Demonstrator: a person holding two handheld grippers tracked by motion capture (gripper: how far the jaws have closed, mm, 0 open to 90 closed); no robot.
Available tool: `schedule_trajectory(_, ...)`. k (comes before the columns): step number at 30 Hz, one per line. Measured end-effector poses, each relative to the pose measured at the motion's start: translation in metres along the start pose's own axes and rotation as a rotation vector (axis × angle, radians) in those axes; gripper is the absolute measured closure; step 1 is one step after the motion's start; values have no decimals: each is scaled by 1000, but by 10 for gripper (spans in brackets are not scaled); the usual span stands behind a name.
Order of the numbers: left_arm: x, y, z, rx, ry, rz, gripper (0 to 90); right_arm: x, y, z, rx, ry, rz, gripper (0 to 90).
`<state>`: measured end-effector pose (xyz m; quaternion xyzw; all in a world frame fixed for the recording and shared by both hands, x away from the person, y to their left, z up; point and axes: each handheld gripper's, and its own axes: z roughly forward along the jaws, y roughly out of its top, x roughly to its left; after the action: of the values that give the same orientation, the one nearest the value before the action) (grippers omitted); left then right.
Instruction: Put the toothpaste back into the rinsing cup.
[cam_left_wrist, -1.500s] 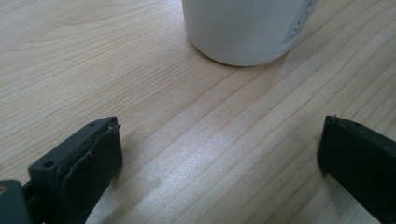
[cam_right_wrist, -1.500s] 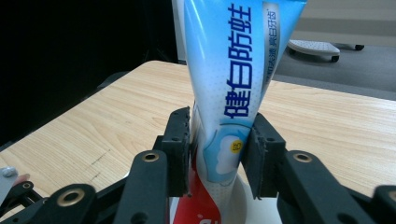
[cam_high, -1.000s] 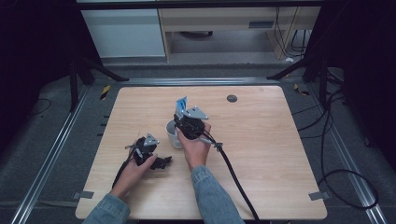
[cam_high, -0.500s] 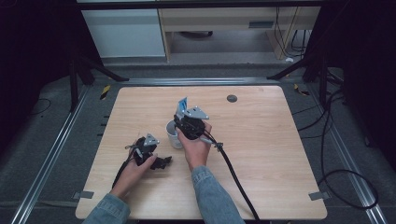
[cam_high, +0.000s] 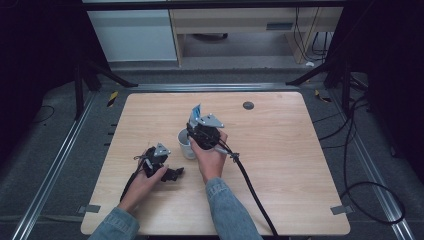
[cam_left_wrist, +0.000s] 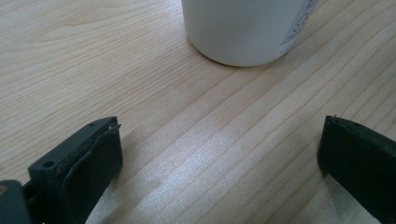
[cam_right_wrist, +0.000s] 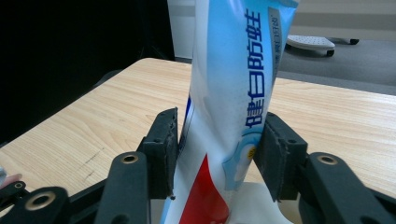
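Note:
A blue, white and red toothpaste tube (cam_right_wrist: 229, 93) stands upright in a white cup (cam_high: 186, 145) near the table's middle. My right gripper (cam_right_wrist: 217, 144) is around the tube just above the cup. Its jaws have just been opening; the tube is still between them, with a thin gap at the left pad (cam_right_wrist: 163, 149). In the high view the right gripper (cam_high: 196, 128) sits over the cup, with the tube's top (cam_high: 196, 112) sticking up behind it. My left gripper (cam_high: 172, 174) lies low on the table, open and empty. Its view shows the cup (cam_left_wrist: 243, 28) a little ahead of the left gripper (cam_left_wrist: 219, 154).
The wooden table (cam_high: 300, 160) has a small dark round disc (cam_high: 248, 105) near its far edge. A black cable (cam_high: 250, 185) trails from my right gripper toward the front edge. Dark floor, cables and metal rails surround the table.

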<state>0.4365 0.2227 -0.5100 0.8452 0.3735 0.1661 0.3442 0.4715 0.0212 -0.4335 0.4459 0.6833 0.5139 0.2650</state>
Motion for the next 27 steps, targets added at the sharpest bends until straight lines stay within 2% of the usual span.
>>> schedule_trajectory(13,0,0,0,-1,1,-2,0,-2,2,-3,5,-27,10,400)
schedule_trajectory(21,0,0,0,-3,2,-2,0,-1,6,-6,9,-22,13,364)
schedule_trajectory(27,0,0,0,-2,1,0,0,1,9,-9,14,-13,-2,336)
